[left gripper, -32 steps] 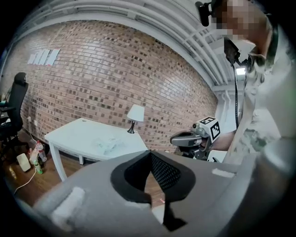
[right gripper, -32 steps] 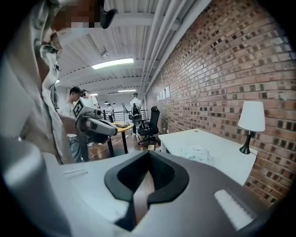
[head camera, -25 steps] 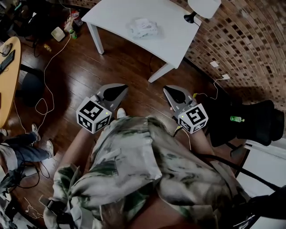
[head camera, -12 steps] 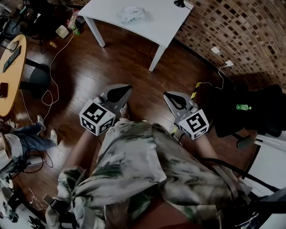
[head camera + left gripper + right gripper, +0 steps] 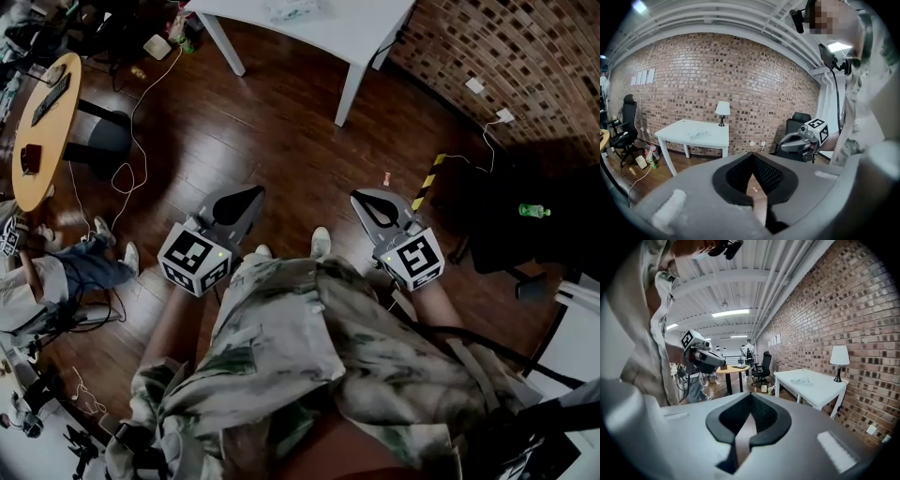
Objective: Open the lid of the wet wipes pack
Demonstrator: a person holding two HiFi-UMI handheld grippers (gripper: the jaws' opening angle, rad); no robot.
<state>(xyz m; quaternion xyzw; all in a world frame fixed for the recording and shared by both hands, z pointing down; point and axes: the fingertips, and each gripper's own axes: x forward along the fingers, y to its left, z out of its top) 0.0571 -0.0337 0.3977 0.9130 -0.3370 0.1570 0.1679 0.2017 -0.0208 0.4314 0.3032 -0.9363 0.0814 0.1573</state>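
The left gripper (image 5: 246,197) and right gripper (image 5: 364,199) hang side by side near the person's waist, above the dark wooden floor (image 5: 281,122). Each has its jaws pressed together on nothing. The pale, soft wet wipes pack (image 5: 292,9) lies on the far white rectangular table (image 5: 361,21), well apart from both grippers.
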